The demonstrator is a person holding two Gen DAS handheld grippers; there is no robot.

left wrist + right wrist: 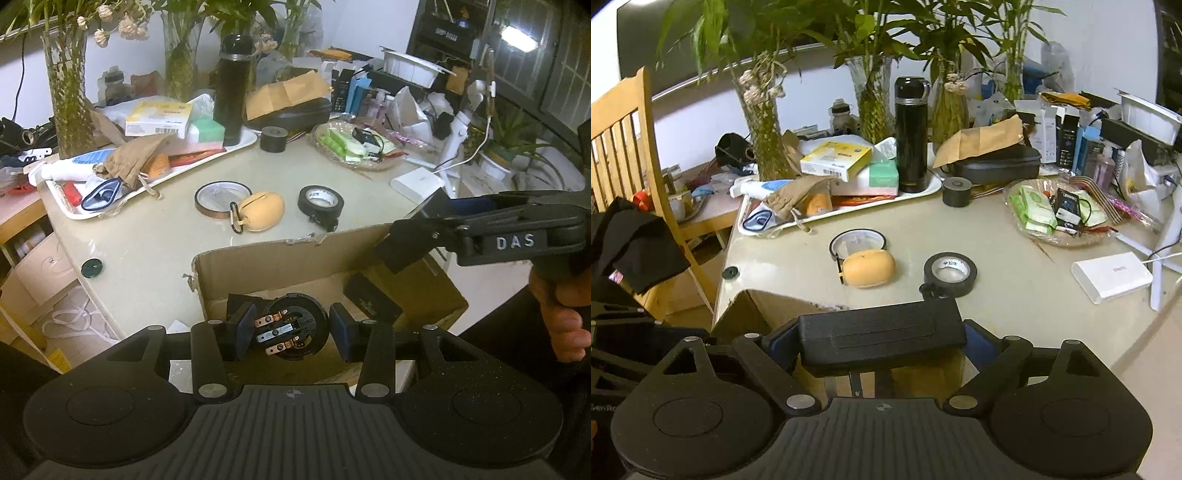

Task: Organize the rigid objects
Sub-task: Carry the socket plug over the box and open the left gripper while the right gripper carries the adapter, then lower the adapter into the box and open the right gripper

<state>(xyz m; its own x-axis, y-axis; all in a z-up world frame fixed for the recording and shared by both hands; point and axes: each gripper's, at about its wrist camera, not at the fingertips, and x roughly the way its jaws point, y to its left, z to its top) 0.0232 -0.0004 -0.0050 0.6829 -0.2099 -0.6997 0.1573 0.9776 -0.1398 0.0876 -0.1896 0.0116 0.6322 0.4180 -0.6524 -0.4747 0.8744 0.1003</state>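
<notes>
A round black socket point(291, 332) was pinched between the left gripper point(291, 334) jaws over the cardboard box point(258, 266); a flat black case point(882, 334) was clamped across the widely spread right gripper point(882, 341). Depositing was judged under way: lowering and release were called for. A tape roll point(950, 274) remained at twelve o'clock.

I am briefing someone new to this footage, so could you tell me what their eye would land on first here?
Probably the left gripper holding a round black socket part with copper contacts over the open cardboard box in the foreground. Next, the right gripper clamps a long black case near the box's edge. Behind them on the table lie a yellow egg-shaped pouch and a black tape roll.
</notes>
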